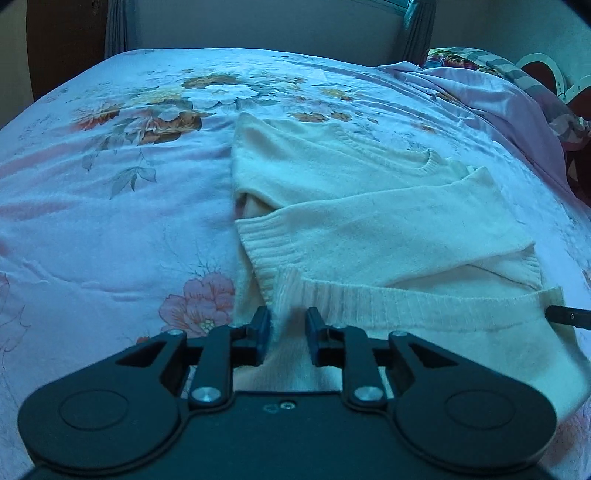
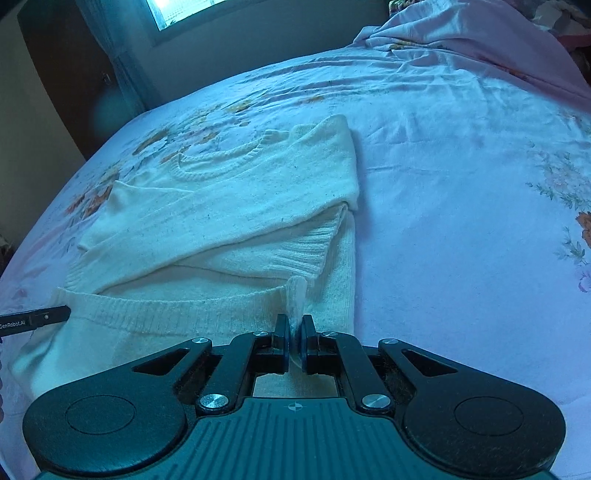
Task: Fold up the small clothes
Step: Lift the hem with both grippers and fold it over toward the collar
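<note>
A cream knitted sweater (image 1: 369, 206) lies on the floral bed sheet (image 1: 110, 203), both sleeves folded across its chest and the ribbed hem nearest me. My left gripper (image 1: 289, 325) is at the hem's left corner. Its jaws stand a little apart with a bunch of hem between them, and only the left pad touches the knit. In the right wrist view my right gripper (image 2: 294, 328) is shut on the right corner of the sweater's (image 2: 240, 206) hem, pinching a raised fold. Each view shows the other gripper's fingertip at the opposite hem corner: the right one (image 1: 565, 315) and the left one (image 2: 37, 317).
Crumpled pink bedding (image 1: 498, 96) and a patterned pillow (image 1: 480, 61) lie at the far right of the bed. A window (image 2: 177, 11) and a curtain (image 2: 125, 74) stand behind the bed's far edge. Bare sheet (image 2: 461, 221) stretches to the sweater's right.
</note>
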{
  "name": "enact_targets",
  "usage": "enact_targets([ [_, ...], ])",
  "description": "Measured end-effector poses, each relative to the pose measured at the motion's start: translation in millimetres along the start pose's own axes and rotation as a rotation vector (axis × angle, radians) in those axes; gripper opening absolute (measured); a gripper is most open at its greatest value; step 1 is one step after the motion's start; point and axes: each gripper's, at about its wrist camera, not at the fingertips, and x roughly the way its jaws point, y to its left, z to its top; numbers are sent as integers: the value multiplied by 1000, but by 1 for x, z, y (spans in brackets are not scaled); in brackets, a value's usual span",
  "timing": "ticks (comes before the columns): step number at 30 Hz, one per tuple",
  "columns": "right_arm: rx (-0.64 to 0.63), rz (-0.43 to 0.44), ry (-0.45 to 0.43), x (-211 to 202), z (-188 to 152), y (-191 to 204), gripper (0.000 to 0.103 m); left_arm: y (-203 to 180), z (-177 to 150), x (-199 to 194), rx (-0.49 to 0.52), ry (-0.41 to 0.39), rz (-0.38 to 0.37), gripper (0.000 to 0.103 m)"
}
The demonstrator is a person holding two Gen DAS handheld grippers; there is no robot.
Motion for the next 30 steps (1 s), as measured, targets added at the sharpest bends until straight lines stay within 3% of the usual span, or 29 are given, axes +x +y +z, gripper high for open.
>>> enact_targets([
  [3,1,17,21,3,1,-1,4,1,1,1,4,12,-11,19],
  [5,-38,0,29,4,1,5,3,1,3,0,7,10,-7,9],
  [8,-42,-5,9,1,0,6,3,-1,5,-6,7,-8,11,3],
  [18,-62,11,-135,-27,32,18,3,-17,43,-29,41,-116,20,3],
  [30,-103,-26,-218,-8,92,18,3,-12,99,-3,-12,-163,34,3],
])
